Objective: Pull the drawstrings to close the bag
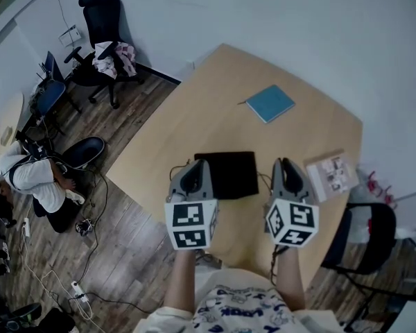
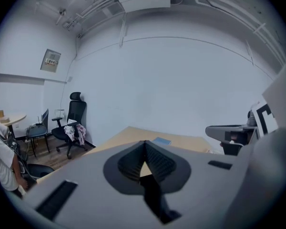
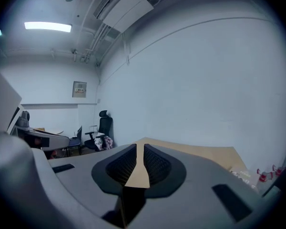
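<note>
A flat black bag [image 1: 225, 174] lies on the wooden table [image 1: 215, 109], near its front edge. Both grippers hang above the table, apart from the bag, one at each side of it. My left gripper [image 1: 197, 164] is over the bag's left end; in the left gripper view its jaws [image 2: 144, 144] meet at the tips with nothing between them. My right gripper [image 1: 283, 162] is off the bag's right end; its jaws [image 3: 139, 147] stand a narrow gap apart, and only the table shows through. I cannot make out the drawstrings. Neither gripper view shows the bag.
A blue book [image 1: 270, 103] lies at the table's far side, a printed leaflet [image 1: 333, 174] at the right edge. Office chairs [image 1: 104, 44] stand at the back left, another chair [image 1: 367, 238] at the right. A person [image 1: 35, 182] crouches on the floor among cables, left.
</note>
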A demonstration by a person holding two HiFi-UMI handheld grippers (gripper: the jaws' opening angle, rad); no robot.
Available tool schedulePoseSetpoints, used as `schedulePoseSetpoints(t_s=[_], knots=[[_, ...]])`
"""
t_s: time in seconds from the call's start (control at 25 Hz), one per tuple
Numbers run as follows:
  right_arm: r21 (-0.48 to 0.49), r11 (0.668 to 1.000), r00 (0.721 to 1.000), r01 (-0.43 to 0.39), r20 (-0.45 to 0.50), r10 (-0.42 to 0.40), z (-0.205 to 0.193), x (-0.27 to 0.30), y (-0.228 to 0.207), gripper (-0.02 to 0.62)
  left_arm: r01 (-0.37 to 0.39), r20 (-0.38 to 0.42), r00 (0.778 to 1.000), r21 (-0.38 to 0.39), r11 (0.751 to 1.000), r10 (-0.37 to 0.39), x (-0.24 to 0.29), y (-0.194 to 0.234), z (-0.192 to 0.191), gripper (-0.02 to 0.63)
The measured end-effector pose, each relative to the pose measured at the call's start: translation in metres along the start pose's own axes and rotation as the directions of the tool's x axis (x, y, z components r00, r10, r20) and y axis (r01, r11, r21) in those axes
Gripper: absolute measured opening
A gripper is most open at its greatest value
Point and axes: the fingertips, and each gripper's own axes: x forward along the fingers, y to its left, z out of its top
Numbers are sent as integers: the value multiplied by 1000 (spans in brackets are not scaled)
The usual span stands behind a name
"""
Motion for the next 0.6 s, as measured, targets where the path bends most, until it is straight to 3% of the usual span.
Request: schedulePoseSetpoints(t_s=[0.24, 0.6], knots=[[-5, 1000, 999, 11, 33, -11, 11, -5, -4, 36, 3, 66, 998, 21, 1000, -4, -8, -4, 19, 3], [1, 1000, 998, 31, 50, -31, 14, -9, -12, 23, -11, 91, 996, 45, 999, 7, -11, -1, 27, 3]])
